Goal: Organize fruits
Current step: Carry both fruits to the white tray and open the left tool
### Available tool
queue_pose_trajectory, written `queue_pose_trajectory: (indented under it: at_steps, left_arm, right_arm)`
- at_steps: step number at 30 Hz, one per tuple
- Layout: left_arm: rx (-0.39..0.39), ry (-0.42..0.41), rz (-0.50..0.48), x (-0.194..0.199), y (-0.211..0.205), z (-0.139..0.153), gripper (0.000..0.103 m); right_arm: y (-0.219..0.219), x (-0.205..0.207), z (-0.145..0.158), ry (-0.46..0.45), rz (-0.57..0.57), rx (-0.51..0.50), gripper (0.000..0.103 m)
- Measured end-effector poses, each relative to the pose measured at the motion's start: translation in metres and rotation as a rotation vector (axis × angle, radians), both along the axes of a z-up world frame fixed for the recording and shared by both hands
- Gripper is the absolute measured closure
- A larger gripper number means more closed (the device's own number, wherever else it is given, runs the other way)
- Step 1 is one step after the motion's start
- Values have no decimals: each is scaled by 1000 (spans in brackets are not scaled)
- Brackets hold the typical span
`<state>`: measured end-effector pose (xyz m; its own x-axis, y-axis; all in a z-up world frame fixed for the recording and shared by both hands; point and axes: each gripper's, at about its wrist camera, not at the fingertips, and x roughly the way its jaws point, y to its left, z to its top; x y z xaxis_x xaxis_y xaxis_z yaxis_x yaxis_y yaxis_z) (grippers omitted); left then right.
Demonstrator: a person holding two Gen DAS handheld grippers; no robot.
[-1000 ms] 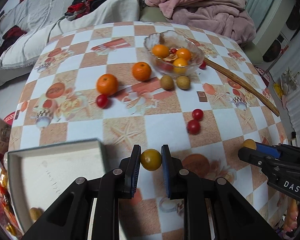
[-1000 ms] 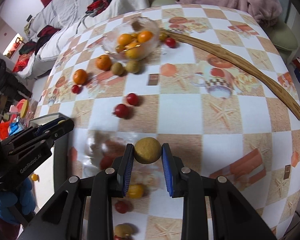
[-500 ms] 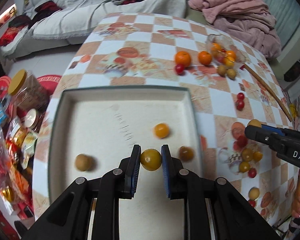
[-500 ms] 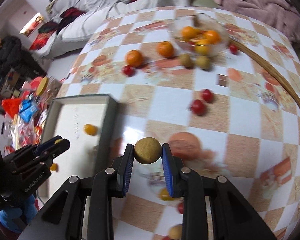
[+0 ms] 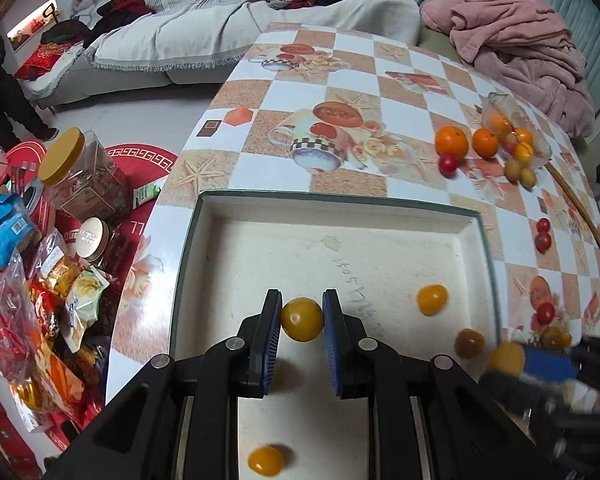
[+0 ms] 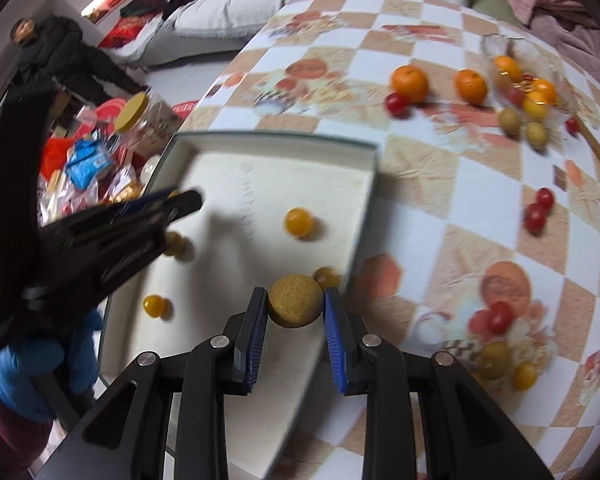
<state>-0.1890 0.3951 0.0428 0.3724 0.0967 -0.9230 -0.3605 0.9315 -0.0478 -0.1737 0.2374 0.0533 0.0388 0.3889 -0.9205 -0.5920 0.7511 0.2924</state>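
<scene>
Swinging in from the checked tabletop, both grippers now hang over the shallow white tray [image 5: 470, 222]: left gripper [image 5: 302, 320] clenched on a yellow cherry tomato [image 5: 302, 319], right gripper [image 6: 296, 307] clamping a rough tan round fruit [image 6: 295, 300], ready to drop beside fruit there

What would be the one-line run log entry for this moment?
left gripper: shut on yellow tomato, over tray | right gripper: shut on brown fruit, over tray edge | tray: loose fruits inside
</scene>
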Motion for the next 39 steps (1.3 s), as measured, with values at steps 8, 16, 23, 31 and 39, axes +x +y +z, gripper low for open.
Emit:
queue_pose_trajectory:
  at_steps: [8,16,23,31,39]
  left_arm:
    - [5,48,-21,14,7,-19,81]
    - [38,65,-48,18,3,-23,80]
    - [66,68,-26,15,8,-21,35]
    - [72,64,-32,6,10,-6,35]
    - [17,15,-46,-15,12,39,35]
  right_arm:
    - [17,-26,-21,5,66,-70,72]
    - [25,-45,-32,-53,132,-137,72]
    - [33,-60,-33,-116,201,-174,55]
    - [34,-83,-19,-135,248,-152,20]
    - [14,-81,19,-29,216,-59,0]
